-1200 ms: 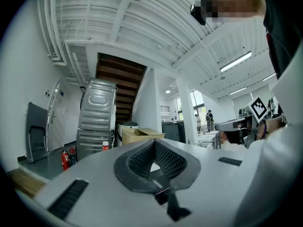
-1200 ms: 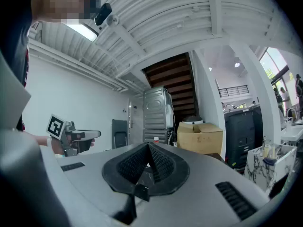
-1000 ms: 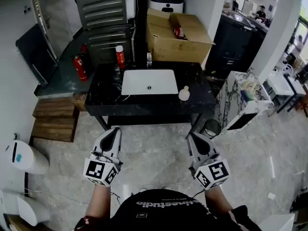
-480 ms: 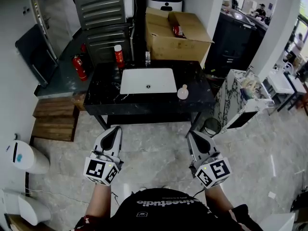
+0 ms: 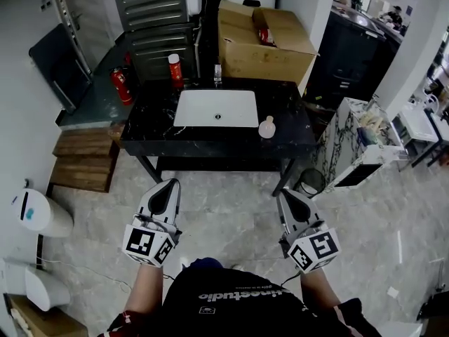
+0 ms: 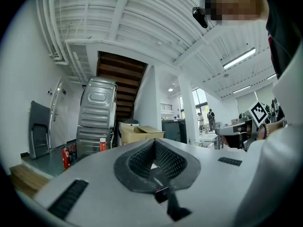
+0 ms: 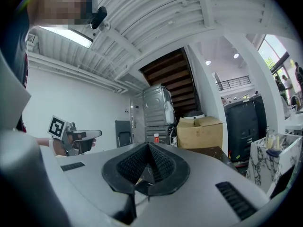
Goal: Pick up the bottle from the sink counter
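A black sink counter (image 5: 147,137) with a white basin (image 5: 216,109) stands ahead of me. A pale round bottle (image 5: 266,127) sits right of the basin. At the counter's back left stands a red bottle with a white cap (image 5: 175,67), also seen as the red bottle (image 6: 102,144) and the red bottle (image 7: 156,138). A small clear bottle (image 5: 217,76) stands by the back edge. My left gripper (image 5: 167,186) and right gripper (image 5: 286,195) hang side by side over the floor, well short of the counter. Both are shut and hold nothing.
An open cardboard box (image 5: 263,44) stands behind the counter, a grey metal case (image 5: 154,12) behind it to the left. A red fire extinguisher (image 5: 121,85) and wooden steps (image 5: 83,161) lie to the left. A marble side table (image 5: 354,146) and a small bin (image 5: 309,186) are on the right.
The counter has shifted slightly in the head view and shows a little larger. Both grippers stay shut in about the same place.
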Motion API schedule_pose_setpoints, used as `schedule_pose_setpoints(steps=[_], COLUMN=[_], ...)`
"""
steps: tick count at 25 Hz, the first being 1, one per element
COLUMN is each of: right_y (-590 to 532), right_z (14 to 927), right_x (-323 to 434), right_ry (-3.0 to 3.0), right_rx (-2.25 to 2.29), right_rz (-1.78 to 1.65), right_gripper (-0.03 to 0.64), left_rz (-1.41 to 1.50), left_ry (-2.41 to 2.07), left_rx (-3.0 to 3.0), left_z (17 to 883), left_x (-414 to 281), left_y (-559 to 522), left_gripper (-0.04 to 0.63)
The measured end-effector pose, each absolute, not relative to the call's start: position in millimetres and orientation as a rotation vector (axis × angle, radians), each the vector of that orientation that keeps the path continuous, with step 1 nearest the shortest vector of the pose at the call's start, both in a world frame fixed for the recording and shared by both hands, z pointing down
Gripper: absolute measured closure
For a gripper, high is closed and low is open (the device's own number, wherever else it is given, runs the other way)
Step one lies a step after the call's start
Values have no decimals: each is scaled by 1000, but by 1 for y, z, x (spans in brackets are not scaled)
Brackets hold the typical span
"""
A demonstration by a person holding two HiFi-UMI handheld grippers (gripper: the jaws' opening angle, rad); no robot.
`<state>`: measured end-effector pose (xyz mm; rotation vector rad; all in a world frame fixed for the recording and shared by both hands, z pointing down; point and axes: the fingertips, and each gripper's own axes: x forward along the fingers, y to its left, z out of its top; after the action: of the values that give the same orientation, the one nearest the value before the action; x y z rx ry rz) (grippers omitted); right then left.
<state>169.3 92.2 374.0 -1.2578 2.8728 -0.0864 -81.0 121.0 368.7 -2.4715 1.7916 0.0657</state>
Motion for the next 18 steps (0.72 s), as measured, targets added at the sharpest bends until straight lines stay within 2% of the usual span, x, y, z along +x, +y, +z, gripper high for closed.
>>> schedule_pose_setpoints(steps=[8, 18], right_y=[39, -102], right_z=[393, 368], right_x=[154, 87], right_ry=[2890, 2828], right_rx=[-1214, -1261], right_rz=[-161, -84], right_gripper=[578, 578], left_rz=[38, 67], left_ry=[1855, 1747], left_rx=[-2457, -2474], left_z=[383, 376], left_x=[-95, -159], left_y=[73, -82], left_gripper=[583, 583])
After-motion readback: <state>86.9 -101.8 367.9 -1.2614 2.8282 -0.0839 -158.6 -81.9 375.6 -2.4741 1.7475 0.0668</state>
